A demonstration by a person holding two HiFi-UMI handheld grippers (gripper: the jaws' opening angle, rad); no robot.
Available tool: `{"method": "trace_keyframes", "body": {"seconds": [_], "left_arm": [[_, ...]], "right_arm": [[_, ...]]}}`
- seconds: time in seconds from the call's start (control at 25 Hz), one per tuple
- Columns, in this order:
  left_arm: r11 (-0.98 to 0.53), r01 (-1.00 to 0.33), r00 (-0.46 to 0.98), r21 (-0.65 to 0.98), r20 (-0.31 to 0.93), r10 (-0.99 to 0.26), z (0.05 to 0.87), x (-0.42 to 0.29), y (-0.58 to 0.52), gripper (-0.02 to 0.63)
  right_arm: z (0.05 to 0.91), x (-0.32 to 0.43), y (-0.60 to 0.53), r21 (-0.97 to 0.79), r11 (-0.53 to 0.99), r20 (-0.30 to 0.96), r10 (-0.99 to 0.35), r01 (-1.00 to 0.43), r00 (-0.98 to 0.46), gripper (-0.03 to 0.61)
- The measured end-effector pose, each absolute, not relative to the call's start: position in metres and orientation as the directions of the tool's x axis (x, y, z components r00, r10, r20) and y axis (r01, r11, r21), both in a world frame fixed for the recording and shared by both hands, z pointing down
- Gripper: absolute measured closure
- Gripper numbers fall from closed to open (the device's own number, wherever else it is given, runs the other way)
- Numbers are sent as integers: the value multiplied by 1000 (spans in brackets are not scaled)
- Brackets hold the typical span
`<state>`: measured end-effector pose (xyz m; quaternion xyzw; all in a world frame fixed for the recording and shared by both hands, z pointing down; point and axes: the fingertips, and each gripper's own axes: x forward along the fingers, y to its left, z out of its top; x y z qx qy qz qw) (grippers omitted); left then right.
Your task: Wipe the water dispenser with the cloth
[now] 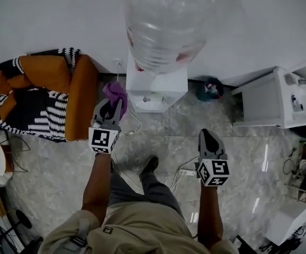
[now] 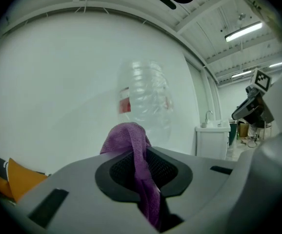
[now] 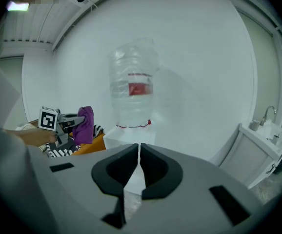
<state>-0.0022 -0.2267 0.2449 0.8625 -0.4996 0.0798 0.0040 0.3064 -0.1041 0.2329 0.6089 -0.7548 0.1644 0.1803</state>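
Note:
A white water dispenser (image 1: 157, 86) stands against the wall with a clear bottle (image 1: 163, 23) on top; the bottle (image 2: 146, 101) also fills the middle of the left gripper view, and the bottle (image 3: 133, 89) shows in the right gripper view. My left gripper (image 1: 109, 108) is shut on a purple cloth (image 1: 115, 92), held just left of the dispenser's base. The cloth (image 2: 136, 165) hangs out between the jaws. My right gripper (image 1: 207, 138) is shut and holds nothing, lower right of the dispenser. It sees the cloth (image 3: 85, 124) at its left.
An orange chair with striped black-and-white fabric (image 1: 39, 97) stands left of the dispenser. A white sink cabinet (image 1: 277, 99) is at the right, a dark bin (image 1: 210, 88) beside it. White cables and a power strip (image 1: 186, 172) lie on the marble floor near my feet.

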Motion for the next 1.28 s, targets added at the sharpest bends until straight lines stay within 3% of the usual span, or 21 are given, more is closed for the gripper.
{"method": "trace_keyframes", "body": {"seconds": [0.28, 0.64, 0.76, 0.92, 1.08, 1.28], "left_arm": [[-365, -931, 363, 13, 141, -921, 355, 21, -279, 552], [-480, -877, 481, 34, 69, -874, 405, 111, -280, 557], [-586, -809, 587, 46, 121, -801, 416, 172, -268, 557], [-680, -731, 683, 58, 65, -728, 417, 234, -262, 557], [-688, -725, 688, 30, 78, -722, 424, 232, -266, 557], [-640, -768, 631, -32, 137, -764, 432, 175, -275, 557]], "right_arm": [[334, 324, -139, -80, 179, 541, -819, -981, -193, 551], [416, 332, -131, -103, 151, 586, -790, -983, -183, 551], [427, 348, -118, -92, 122, 600, -785, -988, -153, 551], [434, 376, -97, -73, 69, 622, -776, -995, -99, 551], [437, 400, -86, -51, 32, 635, -771, -998, -57, 551], [446, 398, -97, -59, 30, 641, -765, -998, -61, 551]]}}
